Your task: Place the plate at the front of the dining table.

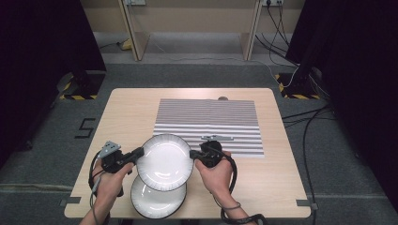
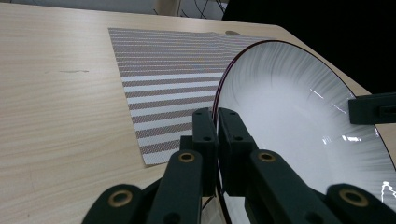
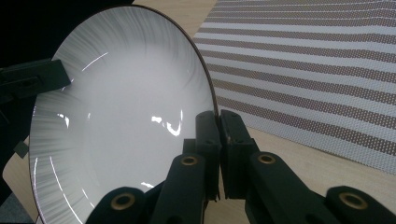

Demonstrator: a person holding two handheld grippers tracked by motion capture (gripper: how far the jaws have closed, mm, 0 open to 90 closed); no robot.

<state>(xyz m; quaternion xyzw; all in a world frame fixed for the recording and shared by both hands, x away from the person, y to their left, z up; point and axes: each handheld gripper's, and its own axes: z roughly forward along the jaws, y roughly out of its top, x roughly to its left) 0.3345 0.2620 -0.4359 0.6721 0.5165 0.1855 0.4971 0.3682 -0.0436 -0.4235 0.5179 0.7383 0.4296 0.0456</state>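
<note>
A white plate [image 1: 164, 161] with a dark rim is held above the table between both grippers. My left gripper [image 1: 139, 152] is shut on its left rim, and in the left gripper view the jaws pinch the plate [image 2: 289, 112] edge at my left gripper [image 2: 217, 116]. My right gripper [image 1: 192, 154] is shut on the opposite rim; its own view shows the plate [image 3: 126, 107] clamped at my right gripper [image 3: 218, 119]. A second white plate [image 1: 157, 199] lies on the table underneath, partly covered by the lifted one.
A striped placemat [image 1: 209, 124] lies flat on the wooden table [image 1: 281, 183] just beyond the plates. The table's front edge is close to the lower plate. Cables and dark stands sit on the floor around the table.
</note>
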